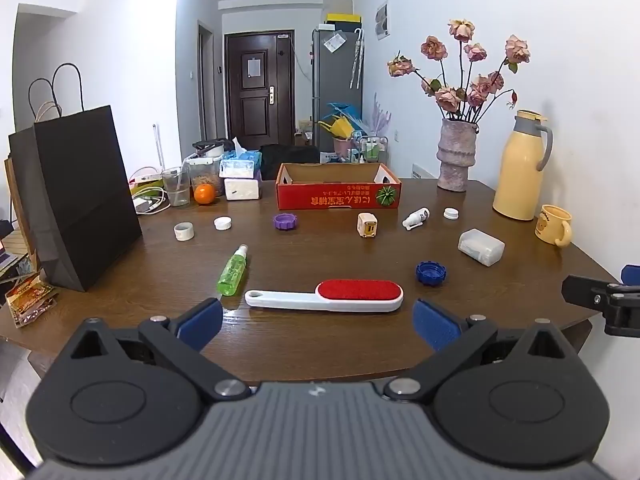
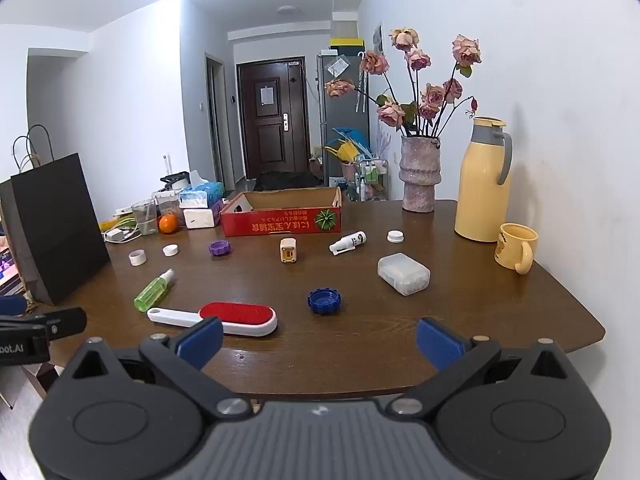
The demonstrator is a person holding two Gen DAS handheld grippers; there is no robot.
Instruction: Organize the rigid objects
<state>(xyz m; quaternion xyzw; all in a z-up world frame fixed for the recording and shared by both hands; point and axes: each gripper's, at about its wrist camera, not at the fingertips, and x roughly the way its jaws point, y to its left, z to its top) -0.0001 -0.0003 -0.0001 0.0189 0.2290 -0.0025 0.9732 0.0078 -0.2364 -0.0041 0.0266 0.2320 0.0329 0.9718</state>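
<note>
Left hand-held gripper (image 1: 318,318) spread wide above table edge (image 1: 320,376), lint brush (image 1: 325,296) just beyond.

Five caps (image 1: 430,273), two spray bottles (image 1: 232,271)

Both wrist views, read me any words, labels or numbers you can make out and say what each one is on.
"oot.AI": cut-off white lettering on the left gripper, seen at the right view's edge.
Red box: a row of yellow characters printed upside down, too blurred to read.
Yellow mug: a cartoon print, lettering too small to read.
White spray bottle: label unreadable.
Door notice: blurred.
</note>
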